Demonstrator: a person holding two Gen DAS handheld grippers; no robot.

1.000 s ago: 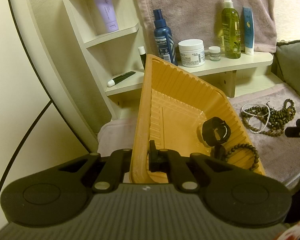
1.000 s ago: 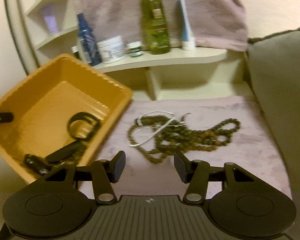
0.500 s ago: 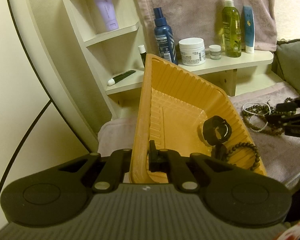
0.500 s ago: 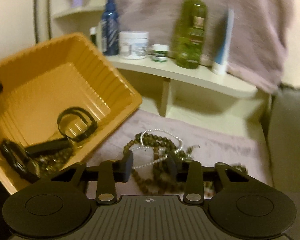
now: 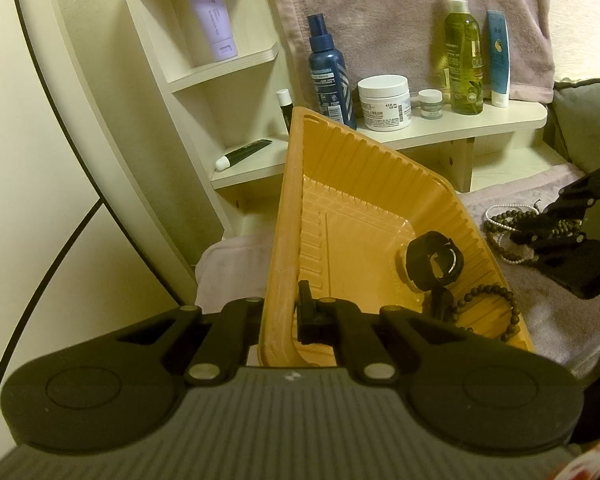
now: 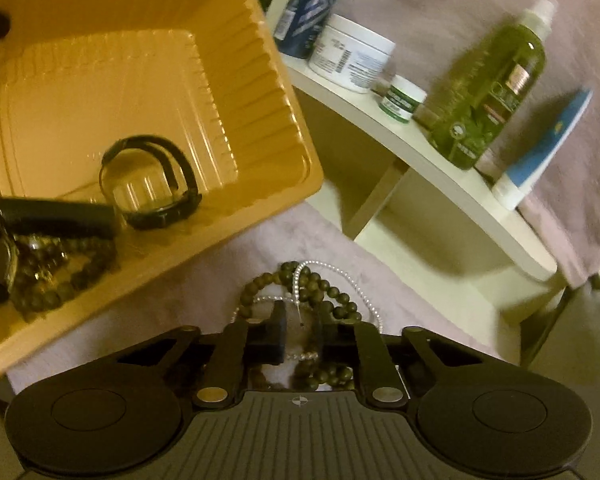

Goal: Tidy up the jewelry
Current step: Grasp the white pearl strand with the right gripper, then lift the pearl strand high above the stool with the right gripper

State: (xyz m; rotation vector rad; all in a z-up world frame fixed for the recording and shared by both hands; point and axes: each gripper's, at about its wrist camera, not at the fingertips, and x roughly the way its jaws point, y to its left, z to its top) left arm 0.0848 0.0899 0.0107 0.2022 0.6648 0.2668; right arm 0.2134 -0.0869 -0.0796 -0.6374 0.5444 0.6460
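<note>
With right claw [image 6: 300, 330] clamped on beads [image 6: 324, 292] lying on cloth just ahead of it, tray [image 6: 292, 128] sits up-left of claw — near, tilted toward it. Left claw [image 5: 288, 320] pinched on tray rim — holds it. Drop path: short, leftward.

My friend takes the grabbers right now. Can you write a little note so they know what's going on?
Left gripper: shut on the near rim of the yellow tray, holding it tilted.
Right gripper: shut on the pile of white and dark bead strings on the cloth beside the tray.
Done: two black watches and a dark bead bracelet are in the tray.
Left: lift the pile of beads into the tray. It looks tangled, so it may all come up together.
</note>
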